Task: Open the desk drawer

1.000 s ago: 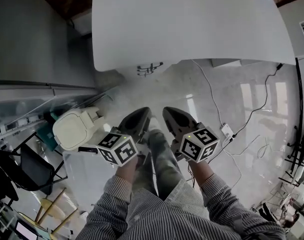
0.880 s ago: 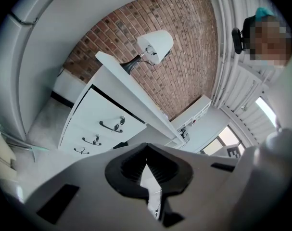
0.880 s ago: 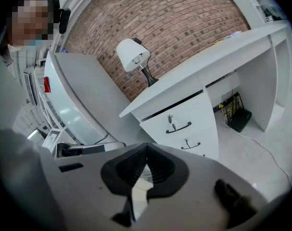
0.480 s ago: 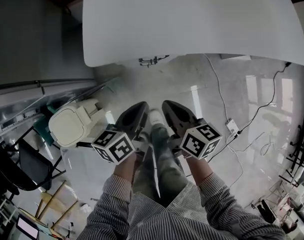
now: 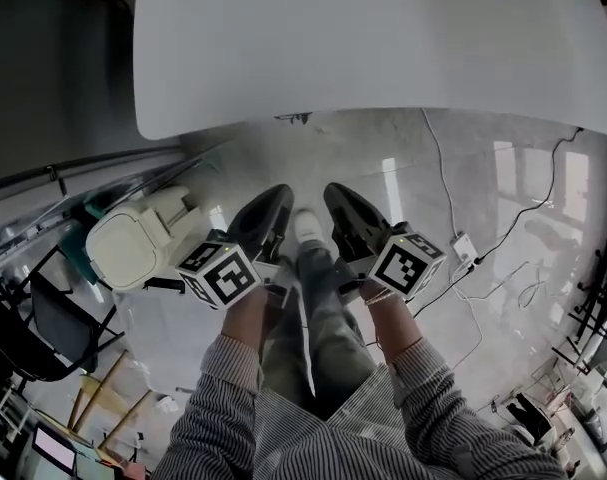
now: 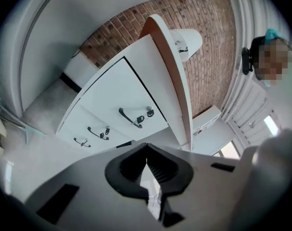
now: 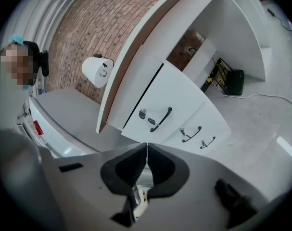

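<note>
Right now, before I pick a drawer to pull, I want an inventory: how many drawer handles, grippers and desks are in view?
Drawer handles: 3
Grippers: 2 (left gripper, right gripper)
Desk: 1
Total: 6

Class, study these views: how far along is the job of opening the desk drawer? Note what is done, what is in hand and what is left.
Done: nothing; all three drawers sit closed. In hand: the left tongs and right tongs are shut and empty, aimed at the drawer fronts but well short of the handles. Left: reach a handle, grip it and pull the drawer out.
</note>
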